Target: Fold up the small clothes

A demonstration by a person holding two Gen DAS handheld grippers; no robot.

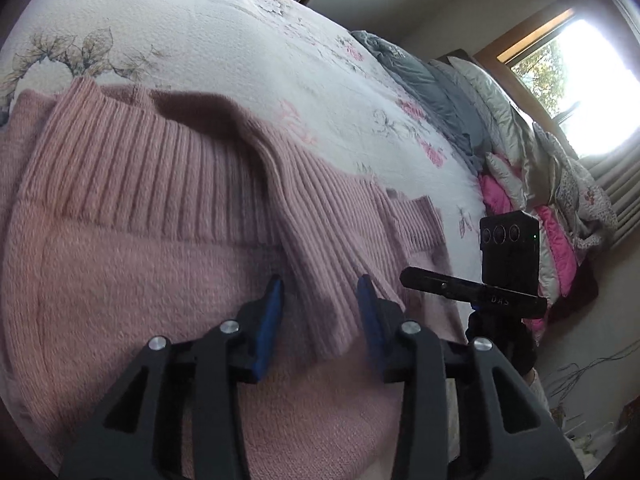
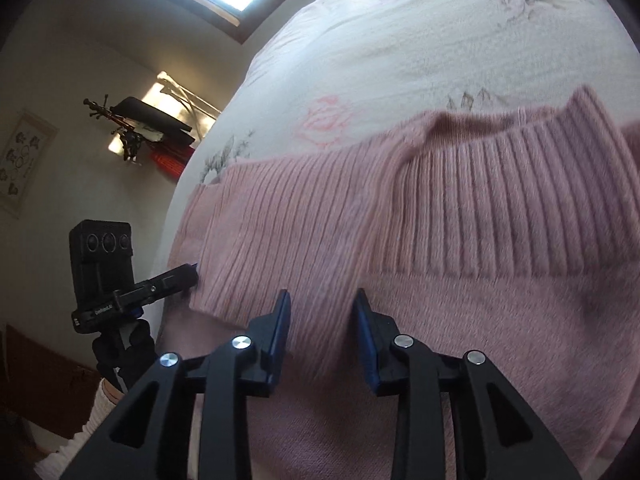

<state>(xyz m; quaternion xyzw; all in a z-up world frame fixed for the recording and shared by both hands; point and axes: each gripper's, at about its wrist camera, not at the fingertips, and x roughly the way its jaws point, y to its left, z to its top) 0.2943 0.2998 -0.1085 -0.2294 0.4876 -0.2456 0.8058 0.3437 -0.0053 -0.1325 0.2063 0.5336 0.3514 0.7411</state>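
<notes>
Near the bed's side edge lies one pink ribbed knit sweater (image 1: 132, 216), spread flat on the white floral quilted bedspread (image 1: 224, 40). I hold my two grippers over it: the left gripper (image 1: 320, 300) with blue-padded fingers spread, a ribbed fold lying between them, and the right gripper (image 2: 322, 312) likewise spread, gripping nothing. Toward the bed's head, grey and pink pillows (image 1: 516, 168) pile up under one bright window (image 1: 576, 64).
</notes>
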